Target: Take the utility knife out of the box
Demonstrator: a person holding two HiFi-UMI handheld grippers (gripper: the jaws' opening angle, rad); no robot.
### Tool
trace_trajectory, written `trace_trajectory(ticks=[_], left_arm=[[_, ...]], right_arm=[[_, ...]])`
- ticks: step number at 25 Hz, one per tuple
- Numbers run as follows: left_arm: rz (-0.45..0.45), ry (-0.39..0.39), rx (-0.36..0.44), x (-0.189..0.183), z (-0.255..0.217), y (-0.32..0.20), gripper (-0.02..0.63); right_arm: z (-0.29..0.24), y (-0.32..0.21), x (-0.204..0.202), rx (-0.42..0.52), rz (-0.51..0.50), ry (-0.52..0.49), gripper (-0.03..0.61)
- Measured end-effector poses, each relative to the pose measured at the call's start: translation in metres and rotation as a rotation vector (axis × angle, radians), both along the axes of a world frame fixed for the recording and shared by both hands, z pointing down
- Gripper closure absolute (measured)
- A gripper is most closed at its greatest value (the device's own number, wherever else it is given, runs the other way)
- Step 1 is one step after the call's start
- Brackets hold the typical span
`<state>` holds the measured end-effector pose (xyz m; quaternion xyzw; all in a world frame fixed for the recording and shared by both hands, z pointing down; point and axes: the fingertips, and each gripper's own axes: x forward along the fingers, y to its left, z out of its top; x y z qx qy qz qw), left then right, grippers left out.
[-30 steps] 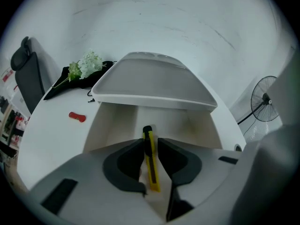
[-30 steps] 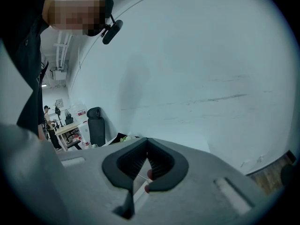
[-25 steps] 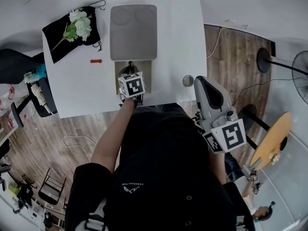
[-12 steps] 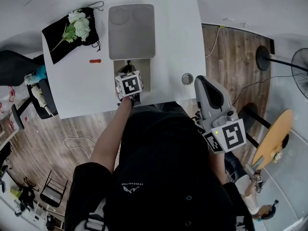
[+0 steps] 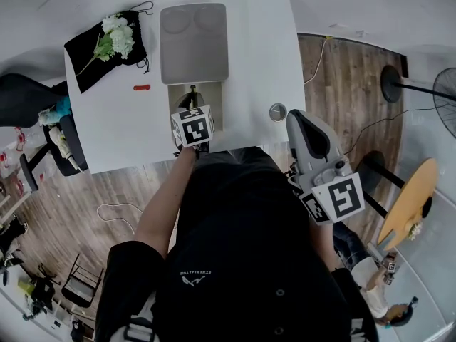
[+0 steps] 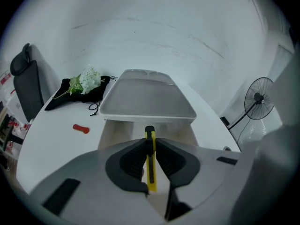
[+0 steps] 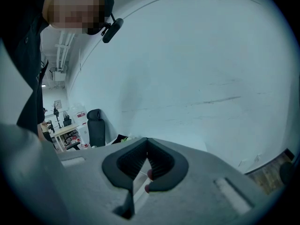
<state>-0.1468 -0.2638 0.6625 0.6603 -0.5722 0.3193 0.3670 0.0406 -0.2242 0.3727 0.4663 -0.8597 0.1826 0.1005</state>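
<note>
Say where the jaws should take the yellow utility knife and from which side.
Across its two flat sides near the black end, coming down from above the open box. The utility knife is long and thin, so the flat faces offer the most contact. The left gripper, jaws having just been closing, is shut on it that way, yellow body running back between them.

1. The box (image 5: 218, 112) sits mid-bench (image 5: 260, 55), near the front edge, with its lid (image 5: 194, 43) open behind it.
2. The left tongs (image 6: 150, 143) hang over the box, with the utility knife (image 6: 150, 168) between their jaws.
3. Flowers (image 5: 115, 35) lie on a cloth (image 5: 85, 59) at the far left corner.
4. A small disc (image 5: 278, 112) lies right of the box, beside the right tongs (image 5: 295, 117).
</note>
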Motion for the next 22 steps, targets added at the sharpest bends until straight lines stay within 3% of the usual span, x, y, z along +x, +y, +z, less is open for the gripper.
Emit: trace_trajectory(ticks=[8, 22], left_arm=[[-0.006, 0.027, 0.048, 0.006, -0.025, 0.008, 0.552], [-0.035, 0.046, 0.213, 0.010, -0.090, 0.031, 0.552]], right_arm=[[0.003, 0.016, 0.006, 0.004, -0.007, -0.009, 0.574], [0.012, 0.041, 0.009, 0.003, -0.098, -0.047, 0.574]])
